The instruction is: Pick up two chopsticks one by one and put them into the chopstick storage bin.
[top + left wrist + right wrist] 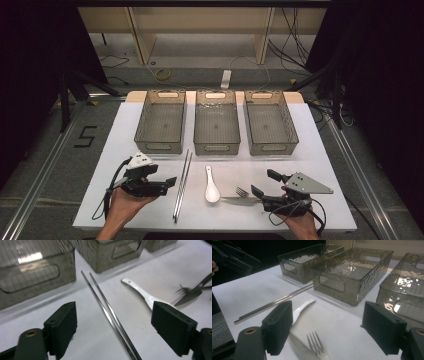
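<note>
On the white tabletop, three clear ribbed plastic bins stand empty in a row at the far side, and the cutlery lies in front of them, so your step looks like picking a piece up to sort it. Your left gripper hangs just beside the pair of long steel chopsticks, its jaws spread wide with nothing between the pads; in the left gripper view the chopsticks run straight up between the jaws. Lower the pads onto the tabletop either side of both sticks and close across them near the middle, so that they lift level and together. Your left hand lies low, the gripper pointing across the table toward the sticks. Your right gripper points at the steel fork, which lies touching the white ceramic soup spoon; its jaws are also spread and empty. Take the fork by its handle, away from the spoon's bowl.
</note>
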Motion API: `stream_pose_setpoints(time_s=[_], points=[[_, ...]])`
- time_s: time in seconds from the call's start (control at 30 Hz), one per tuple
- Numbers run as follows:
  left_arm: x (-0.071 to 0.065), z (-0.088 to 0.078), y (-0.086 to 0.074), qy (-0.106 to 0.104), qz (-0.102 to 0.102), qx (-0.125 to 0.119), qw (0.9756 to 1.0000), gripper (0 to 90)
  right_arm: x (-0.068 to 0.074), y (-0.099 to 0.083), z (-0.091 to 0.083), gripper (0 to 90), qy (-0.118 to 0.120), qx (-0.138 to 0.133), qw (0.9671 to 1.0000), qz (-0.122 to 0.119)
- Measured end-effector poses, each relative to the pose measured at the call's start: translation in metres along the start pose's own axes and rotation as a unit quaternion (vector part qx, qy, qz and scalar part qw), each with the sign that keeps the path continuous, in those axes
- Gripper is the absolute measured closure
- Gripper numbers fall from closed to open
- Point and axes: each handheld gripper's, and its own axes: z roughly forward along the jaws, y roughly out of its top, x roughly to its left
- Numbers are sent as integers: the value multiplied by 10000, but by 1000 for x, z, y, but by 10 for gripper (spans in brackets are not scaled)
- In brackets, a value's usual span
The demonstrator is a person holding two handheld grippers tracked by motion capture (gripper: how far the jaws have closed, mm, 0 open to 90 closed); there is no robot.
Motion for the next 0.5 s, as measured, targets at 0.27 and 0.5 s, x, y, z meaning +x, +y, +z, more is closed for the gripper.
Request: stream_pose_setpoints(time_s=[0.27,0.5], points=[[-5,23,12,26,32,950,9955,295,3,0,1,257,72,47,9999,-65],[-4,46,14,94,155,1659,9860,330,3,0,2,258,118,109,9999,-41]])
